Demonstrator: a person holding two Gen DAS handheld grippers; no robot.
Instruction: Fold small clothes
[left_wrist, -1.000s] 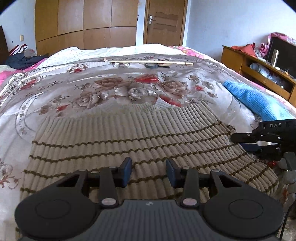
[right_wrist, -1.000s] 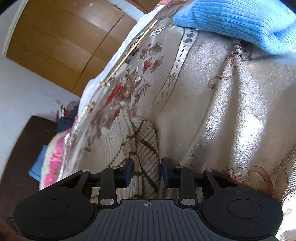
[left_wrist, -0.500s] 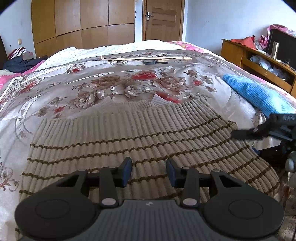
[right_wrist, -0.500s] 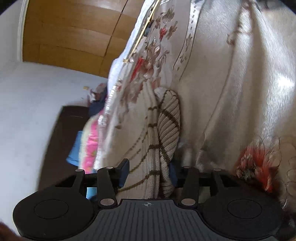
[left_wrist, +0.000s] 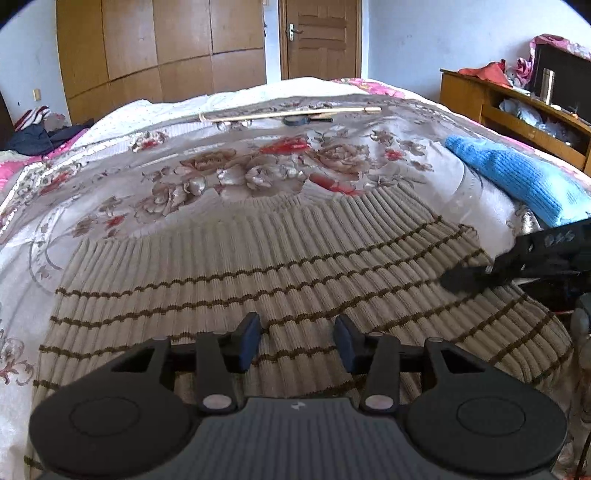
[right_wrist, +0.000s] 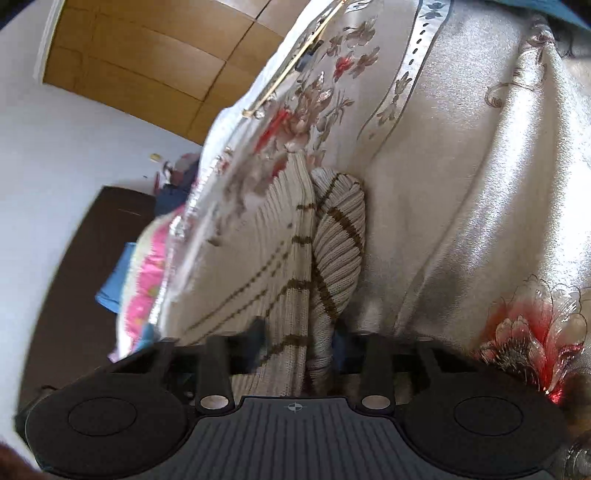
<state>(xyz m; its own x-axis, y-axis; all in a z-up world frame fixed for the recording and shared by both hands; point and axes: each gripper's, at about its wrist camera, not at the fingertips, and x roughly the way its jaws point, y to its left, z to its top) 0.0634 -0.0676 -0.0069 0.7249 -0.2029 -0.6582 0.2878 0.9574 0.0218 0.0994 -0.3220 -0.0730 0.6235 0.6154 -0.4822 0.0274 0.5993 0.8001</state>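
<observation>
A beige ribbed sweater with brown stripes lies flat on the flowered bedspread. My left gripper is open and hovers over the sweater's near hem, holding nothing. My right gripper is open, with the sweater's right edge and folded sleeve between its jaws. The right gripper also shows in the left wrist view at the sweater's right side.
A folded blue knit garment lies on the bed to the right. A long wooden stick and a small dark object lie at the far side. A wooden shelf unit stands right of the bed. Dark clothes lie far left.
My right gripper has moved in over the sweater's right edge, and the fabric now sits between its jaws. The left gripper has barely moved.
</observation>
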